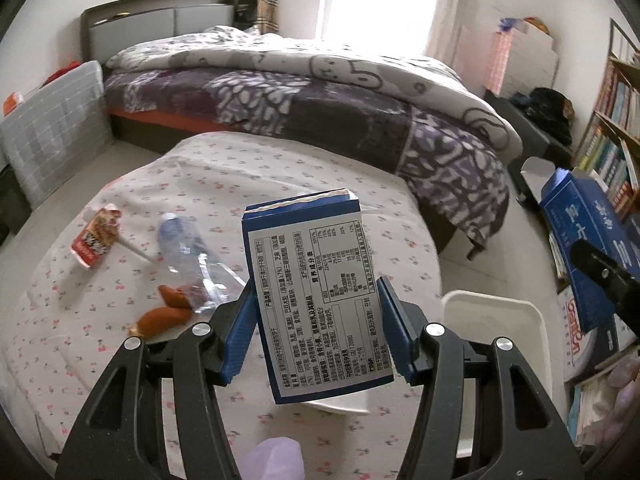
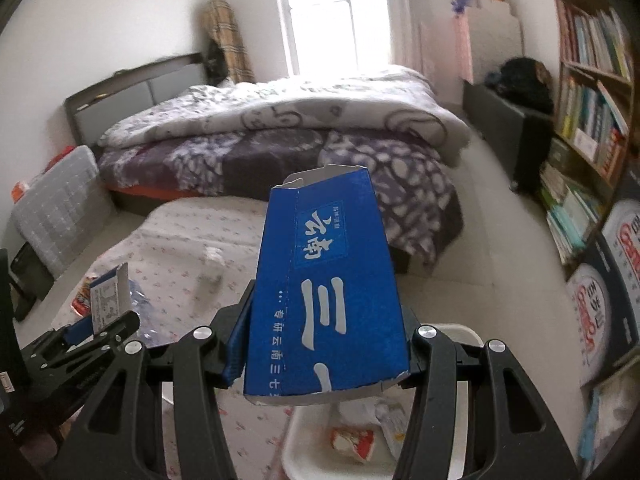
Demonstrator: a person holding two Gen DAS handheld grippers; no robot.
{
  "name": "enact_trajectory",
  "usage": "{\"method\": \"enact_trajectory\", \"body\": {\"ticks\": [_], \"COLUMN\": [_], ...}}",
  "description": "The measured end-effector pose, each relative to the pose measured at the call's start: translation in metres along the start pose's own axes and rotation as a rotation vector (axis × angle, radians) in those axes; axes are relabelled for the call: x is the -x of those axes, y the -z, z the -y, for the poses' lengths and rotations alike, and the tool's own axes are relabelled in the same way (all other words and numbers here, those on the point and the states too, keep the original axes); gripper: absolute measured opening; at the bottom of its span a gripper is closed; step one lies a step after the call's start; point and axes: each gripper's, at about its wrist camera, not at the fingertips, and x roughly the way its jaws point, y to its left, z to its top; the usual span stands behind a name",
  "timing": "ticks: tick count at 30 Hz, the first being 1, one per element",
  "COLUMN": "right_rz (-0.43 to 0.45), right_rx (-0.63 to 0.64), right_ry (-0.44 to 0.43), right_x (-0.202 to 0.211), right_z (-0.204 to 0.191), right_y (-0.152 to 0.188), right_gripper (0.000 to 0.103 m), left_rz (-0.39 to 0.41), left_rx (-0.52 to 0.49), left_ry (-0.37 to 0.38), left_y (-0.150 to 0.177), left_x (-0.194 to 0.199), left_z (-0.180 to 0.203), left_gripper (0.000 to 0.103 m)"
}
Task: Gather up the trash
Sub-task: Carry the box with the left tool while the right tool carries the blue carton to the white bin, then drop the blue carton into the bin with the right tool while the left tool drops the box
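My left gripper (image 1: 316,328) is shut on a blue and white snack box (image 1: 312,292) with a printed label, held upright above the table. My right gripper (image 2: 320,344) is shut on a flattened blue carton (image 2: 328,292) with white characters, held above a white bin (image 2: 308,452). The bin holds crumpled wrappers (image 2: 354,442). On the flowered tablecloth (image 1: 100,360) lie a red snack packet (image 1: 96,238), a clear plastic bottle (image 1: 192,258) and orange sausage wrappers (image 1: 164,312). The right gripper and its carton (image 1: 588,248) show at the right of the left wrist view.
A bed with a purple quilt (image 1: 320,96) stands behind the table. A bookshelf (image 2: 588,120) and stacked boxes (image 2: 604,300) line the right wall. A grey storage case (image 1: 56,128) leans at the left. The white bin (image 1: 496,320) sits by the table's right edge.
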Motion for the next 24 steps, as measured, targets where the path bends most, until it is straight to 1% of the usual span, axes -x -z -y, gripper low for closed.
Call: {"method": "enact_trajectory", "body": {"ticks": [5, 7, 9, 12, 15, 23, 24], "right_rz": [-0.011, -0.003, 0.009, 0.027, 0.039, 0.060, 0.060], "right_rx": [-0.042, -0.066, -0.089, -0.123, -0.158, -0.197, -0.204], "right_ry": [0.044, 0.063, 0.087, 0.116, 0.149, 0.241, 0.246], "right_x": [0.004, 0.009, 0.013, 0.019, 0.022, 0.030, 0.031], "right_z": [0.030, 0.044, 0.056, 0.070, 0.086, 0.114, 0.116], "right_y": [0.004, 0.006, 0.006, 0.006, 0.005, 0.004, 0.004], "right_gripper": [0.055, 0.062, 0.075, 0.082, 0.086, 0.090, 0.092], "left_rz": [-0.012, -0.015, -0.018, -0.026, -0.036, -0.062, -0.065], "left_rx": [-0.048, -0.064, -0.083, -0.109, -0.133, -0.210, -0.219], "left_ry": [0.037, 0.049, 0.061, 0.079, 0.094, 0.134, 0.141], "left_y": [0.005, 0.007, 0.009, 0.011, 0.015, 0.027, 0.029], "left_x": [-0.005, -0.006, -0.008, -0.011, -0.014, -0.019, -0.020], "left_z": [0.031, 0.041, 0.053, 0.069, 0.084, 0.123, 0.128], "left_gripper": [0.055, 0.055, 0.055, 0.055, 0.055, 0.055, 0.055]}}
